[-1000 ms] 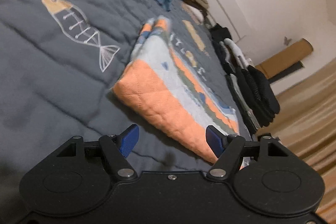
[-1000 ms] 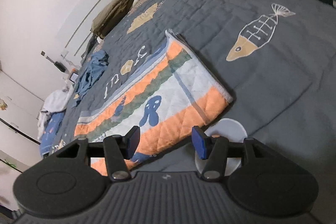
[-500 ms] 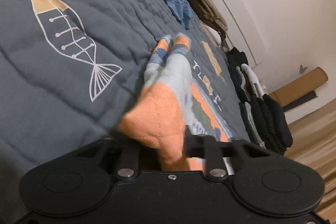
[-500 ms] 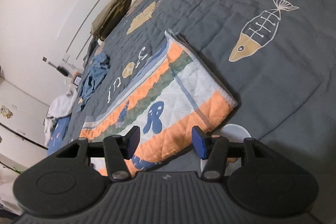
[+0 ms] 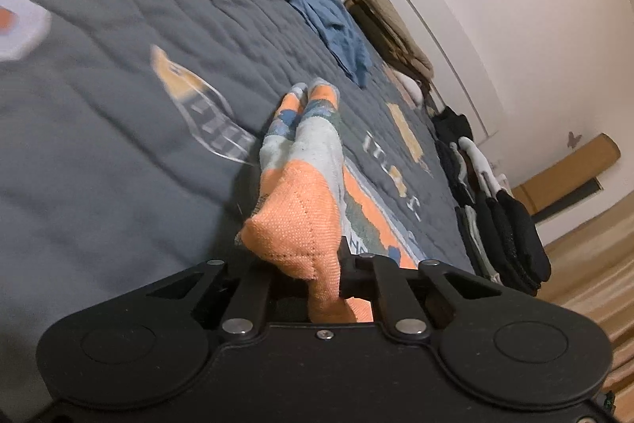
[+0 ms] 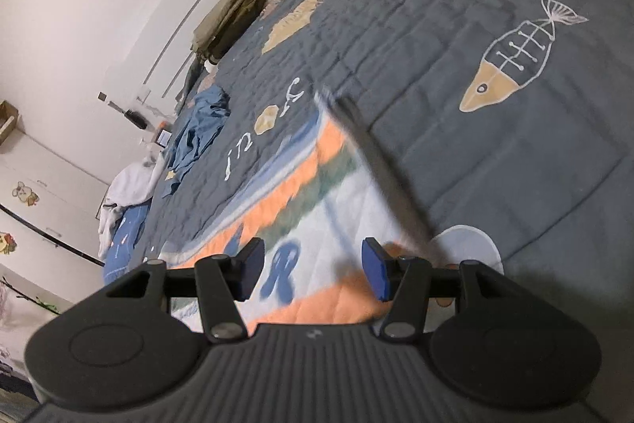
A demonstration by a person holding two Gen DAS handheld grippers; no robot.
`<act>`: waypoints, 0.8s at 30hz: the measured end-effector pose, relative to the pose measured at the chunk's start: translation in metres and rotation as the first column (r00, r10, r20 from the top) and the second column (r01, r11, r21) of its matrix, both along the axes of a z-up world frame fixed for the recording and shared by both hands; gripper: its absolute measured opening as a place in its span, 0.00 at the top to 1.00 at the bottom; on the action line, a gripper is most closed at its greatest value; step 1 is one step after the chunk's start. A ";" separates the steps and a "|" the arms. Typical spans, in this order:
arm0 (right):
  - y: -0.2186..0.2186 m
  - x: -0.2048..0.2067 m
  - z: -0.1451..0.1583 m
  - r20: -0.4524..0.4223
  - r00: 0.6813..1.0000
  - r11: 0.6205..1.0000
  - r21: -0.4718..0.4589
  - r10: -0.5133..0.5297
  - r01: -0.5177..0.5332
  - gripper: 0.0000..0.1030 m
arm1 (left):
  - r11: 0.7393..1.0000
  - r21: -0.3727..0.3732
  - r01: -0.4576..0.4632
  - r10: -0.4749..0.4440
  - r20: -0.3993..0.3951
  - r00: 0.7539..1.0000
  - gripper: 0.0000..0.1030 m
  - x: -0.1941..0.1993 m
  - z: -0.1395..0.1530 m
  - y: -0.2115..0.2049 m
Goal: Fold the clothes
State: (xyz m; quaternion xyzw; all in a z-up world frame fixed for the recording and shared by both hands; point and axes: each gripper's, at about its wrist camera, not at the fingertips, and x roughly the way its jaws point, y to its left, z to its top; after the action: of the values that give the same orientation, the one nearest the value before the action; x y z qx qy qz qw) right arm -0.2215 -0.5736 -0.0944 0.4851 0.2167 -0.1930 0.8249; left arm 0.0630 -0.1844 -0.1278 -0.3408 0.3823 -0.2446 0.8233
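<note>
A wide bed (image 6: 495, 153) under a grey quilt with fish prints is filling both views, with loose garments piled along its far edges against a pale wall. A quilted orange, white and blue cloth (image 6: 317, 209) is lying flat mid-bed, its long axis running away from the near edge toward a crumpled blue garment (image 5: 333, 26). The left gripper (image 5: 317, 276) is pinching the cloth's near orange corner, jaws clenched on it, the corner bunching upward off the bed. The right gripper (image 6: 313, 266) is hovering over the cloth's near edge, jaws spread wide and gripping nothing, with cloth showing between its blue pads (image 6: 374, 274).
</note>
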 end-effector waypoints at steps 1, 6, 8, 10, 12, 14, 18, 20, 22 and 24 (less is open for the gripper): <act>0.002 0.000 0.001 0.004 1.000 1.000 0.003 0.007 -0.007 0.48 | 1.000 0.009 -0.006 0.006 -0.002 1.000 0.90 -0.004 0.003 0.009; 0.016 0.000 0.006 -0.005 0.999 0.999 -0.015 0.047 -0.048 0.48 | 0.998 0.042 -0.039 0.040 -0.020 0.999 0.90 -0.028 0.016 0.061; 0.023 0.000 0.009 -0.004 0.998 0.998 -0.019 0.060 -0.060 0.48 | 0.998 0.047 -0.049 0.050 -0.033 0.998 0.90 -0.039 0.021 0.085; 0.031 0.000 0.012 0.001 0.997 0.997 -0.022 0.071 -0.071 0.48 | 0.996 0.070 -0.062 0.065 -0.038 0.997 0.90 -0.051 0.024 0.106; 0.040 0.001 0.015 0.007 0.996 0.996 -0.026 0.087 -0.086 0.48 | 0.992 0.100 -0.076 0.082 -0.062 0.995 0.89 -0.058 0.025 0.122; 0.050 0.004 0.018 0.007 0.995 0.994 -0.034 0.104 -0.104 0.48 | 0.987 0.144 -0.076 0.085 -0.058 0.995 0.85 -0.060 0.026 0.130; 0.066 0.016 0.024 -0.011 0.991 0.988 -0.068 0.136 -0.137 0.48 | 0.969 0.238 -0.072 0.073 0.004 0.997 0.51 -0.062 0.035 0.135; 0.071 0.023 0.028 -0.019 0.990 0.986 -0.090 0.141 -0.142 0.48 | 0.956 0.283 -0.072 0.065 0.034 0.997 0.43 -0.064 0.040 0.137; 0.075 0.030 0.030 -0.034 0.988 0.981 -0.121 0.147 -0.151 0.48 | 0.942 0.328 -0.074 0.056 0.065 0.996 0.34 -0.065 0.044 0.140; 0.079 0.040 0.033 -0.057 0.985 0.973 -0.156 0.165 -0.172 0.48 | 0.925 0.373 -0.077 0.045 0.094 0.995 0.34 -0.066 0.049 0.142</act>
State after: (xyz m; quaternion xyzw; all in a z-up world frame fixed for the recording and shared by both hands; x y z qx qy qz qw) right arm -0.1817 -0.4943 -0.0612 0.3927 0.2587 -0.1498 0.8697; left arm -0.0029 -0.0425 -0.0789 -0.1780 0.3764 -0.1553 0.8958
